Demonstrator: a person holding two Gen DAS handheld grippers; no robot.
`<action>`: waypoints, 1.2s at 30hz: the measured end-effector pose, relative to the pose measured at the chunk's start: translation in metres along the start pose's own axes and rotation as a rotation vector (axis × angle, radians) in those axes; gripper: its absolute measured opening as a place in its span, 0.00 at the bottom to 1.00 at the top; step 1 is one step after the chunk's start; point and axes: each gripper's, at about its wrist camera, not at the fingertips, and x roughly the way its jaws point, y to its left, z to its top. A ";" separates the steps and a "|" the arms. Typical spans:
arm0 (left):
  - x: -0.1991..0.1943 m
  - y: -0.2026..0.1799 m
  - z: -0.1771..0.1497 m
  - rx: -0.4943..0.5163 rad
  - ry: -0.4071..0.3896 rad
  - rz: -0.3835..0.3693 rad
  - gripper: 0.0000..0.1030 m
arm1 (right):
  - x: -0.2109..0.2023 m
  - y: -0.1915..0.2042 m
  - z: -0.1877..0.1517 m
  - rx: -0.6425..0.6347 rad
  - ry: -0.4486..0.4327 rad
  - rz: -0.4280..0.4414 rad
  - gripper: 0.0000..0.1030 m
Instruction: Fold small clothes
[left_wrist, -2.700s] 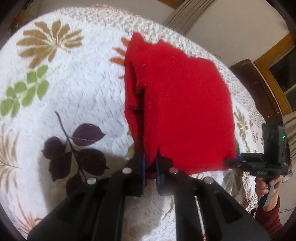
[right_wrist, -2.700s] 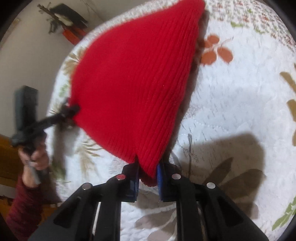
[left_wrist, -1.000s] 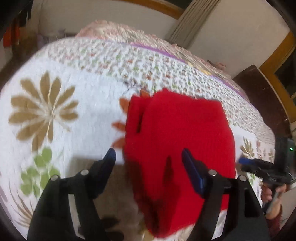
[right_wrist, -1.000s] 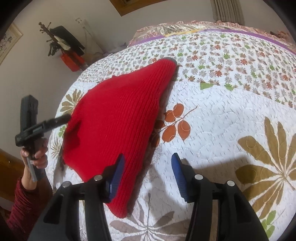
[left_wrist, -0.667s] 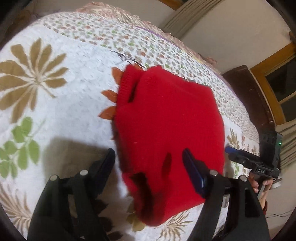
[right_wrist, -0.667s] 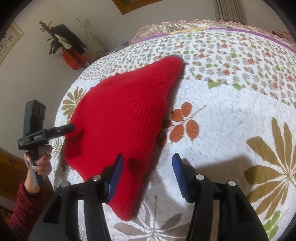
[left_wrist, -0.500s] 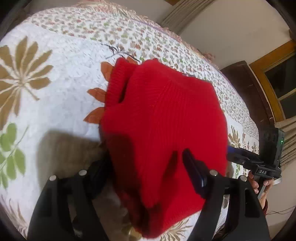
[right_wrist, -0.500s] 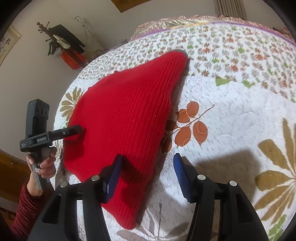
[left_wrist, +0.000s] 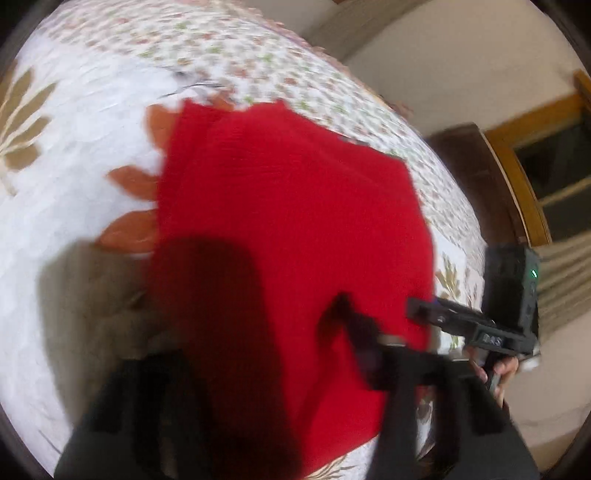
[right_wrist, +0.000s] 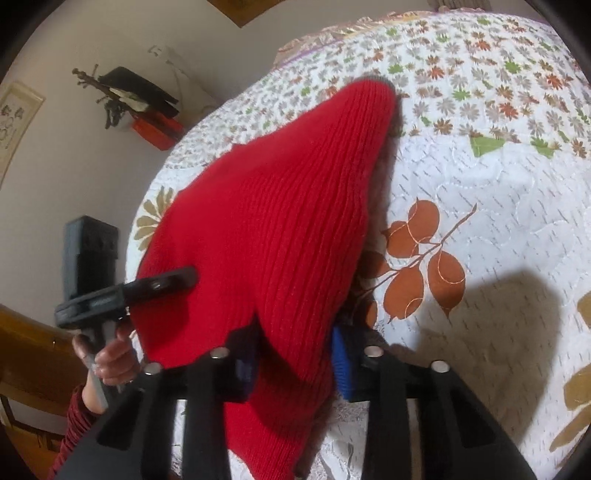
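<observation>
A folded red knit garment (left_wrist: 280, 229) (right_wrist: 280, 229) lies on the quilted bedspread. In the blurred left wrist view my left gripper (left_wrist: 266, 354) hovers low over the garment's near part with its fingers wide apart, open. It shows from the side in the right wrist view as the left gripper (right_wrist: 177, 278), its tip over the garment's left edge. My right gripper (right_wrist: 293, 363) straddles the garment's near corner. The cloth lies between the blue pads (right_wrist: 340, 362), which stand apart. The right gripper (left_wrist: 421, 312) also shows at the garment's right edge.
The white bedspread (right_wrist: 480, 206) with leaf and flower prints spreads right of the garment. A dark wooden headboard (left_wrist: 476, 173) and a window frame (left_wrist: 517, 177) lie past the bed. A wall shelf with a red box (right_wrist: 155, 127) hangs at the left. A hand (right_wrist: 110, 354) holds the left gripper.
Both grippers let go of the garment, lifted back open, then dropped low over its near edge again. The right gripper's fingers have narrowed around the corner.
</observation>
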 end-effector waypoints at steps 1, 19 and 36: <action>-0.001 0.004 -0.001 -0.042 -0.005 -0.027 0.23 | -0.003 0.001 -0.001 -0.001 -0.005 0.006 0.28; 0.053 -0.167 -0.091 0.147 0.033 -0.107 0.21 | -0.173 -0.031 -0.076 -0.041 -0.077 -0.157 0.25; 0.114 -0.197 -0.159 0.314 0.027 0.141 0.50 | -0.181 -0.114 -0.150 0.083 -0.159 -0.244 0.47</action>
